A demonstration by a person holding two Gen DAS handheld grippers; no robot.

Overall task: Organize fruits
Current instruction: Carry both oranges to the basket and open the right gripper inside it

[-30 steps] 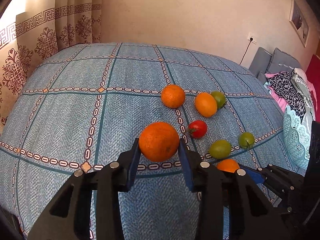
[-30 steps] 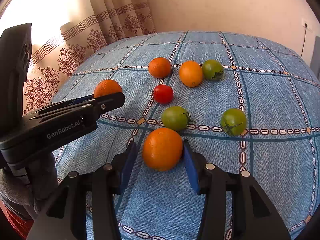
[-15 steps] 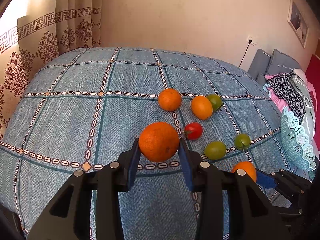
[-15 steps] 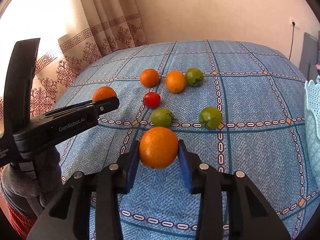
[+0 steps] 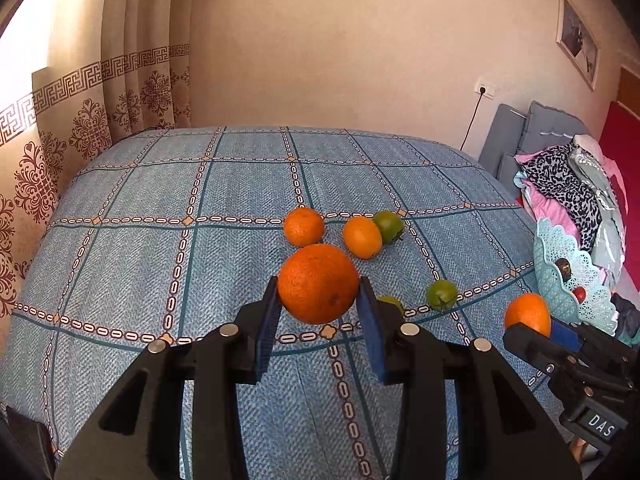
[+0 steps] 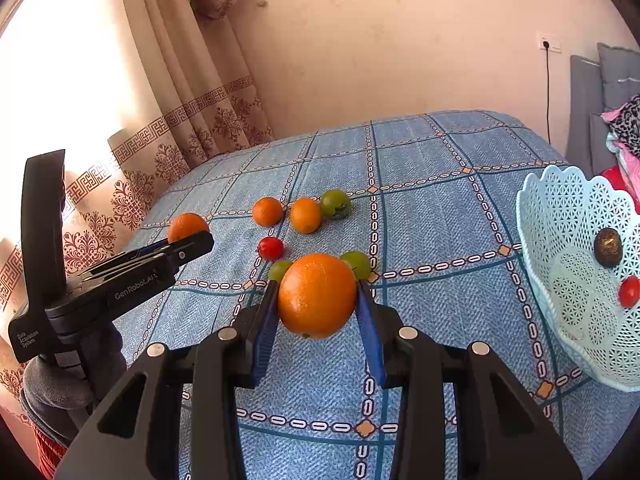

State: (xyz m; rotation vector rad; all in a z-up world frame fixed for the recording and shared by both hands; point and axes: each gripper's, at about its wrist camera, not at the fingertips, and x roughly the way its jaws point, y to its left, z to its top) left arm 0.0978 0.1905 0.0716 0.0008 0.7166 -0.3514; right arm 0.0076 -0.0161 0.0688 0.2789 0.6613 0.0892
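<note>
The left tongs (image 5: 318, 300) are squeezing a big orange (image 5: 318, 283) between their blue pads (image 5: 269, 322), and it is sitting in the middle of the left wrist view, up off the blue checked bed cover (image 5: 140, 248). The right tongs (image 6: 317, 300) are gripping another orange (image 6: 317, 295) in the middle of the right wrist view, also lifted above the bed. More fruit is lying on the bed above the middle of that frame: a small orange (image 6: 267, 211), an orange fruit (image 6: 305, 215) just beside it, and a green tomato (image 6: 335, 203) touching that one. A little red tomato (image 6: 271, 248) is resting lower down, and two green tomatoes (image 6: 357, 263) are peeking out behind the held orange. A pale blue basket (image 6: 560, 240) with lacy holes is sitting at the right edge of the frame, with a dark round fruit (image 6: 607, 242) and a red tomato (image 6: 629, 291) inside it. At the left of this frame the other tongs are showing from the side with their orange. A patterned curtain (image 6: 192, 128) is hanging in the upper left, and clothes (image 5: 568, 188) are piling up at the right edge of the left wrist view.
</note>
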